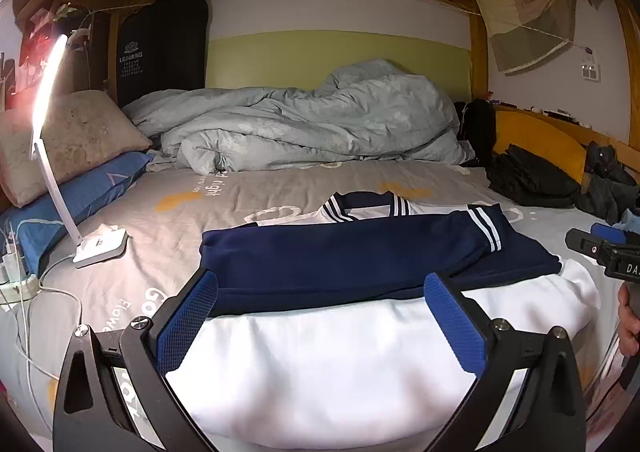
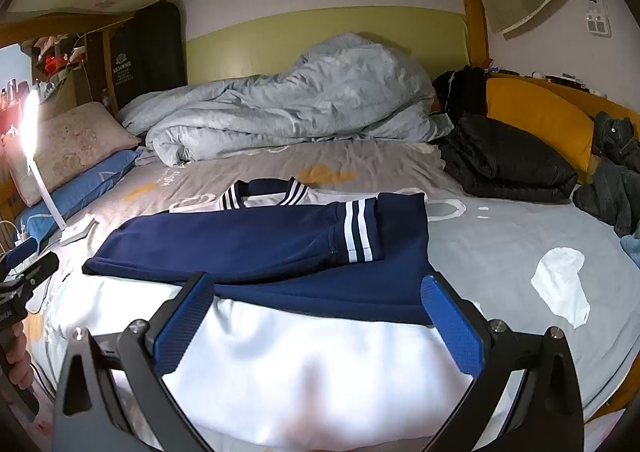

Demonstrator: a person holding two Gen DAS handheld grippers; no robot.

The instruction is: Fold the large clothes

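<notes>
A white top with navy sleeves (image 1: 340, 256) lies flat on the grey bed sheet (image 1: 168, 212). Both navy sleeves are folded across its chest, striped cuffs (image 2: 358, 230) on the right, striped collar (image 1: 368, 204) at the far end. The white hem (image 1: 320, 364) is nearest me. My left gripper (image 1: 320, 284) is open and empty, hovering over the hem's left part. My right gripper (image 2: 320, 288) is open and empty over the hem's right part; the top (image 2: 260, 248) lies between its blue pads (image 2: 452, 324). The right gripper also shows at the left wrist view's right edge (image 1: 600, 252).
A lit white desk lamp (image 1: 100, 244) with cables stands on the sheet at left beside pillows (image 1: 76, 140). A rumpled grey duvet (image 1: 312, 120) fills the bed's far end. Dark folded clothes (image 2: 504, 164) lie at right near the wooden bed rail (image 2: 540, 112).
</notes>
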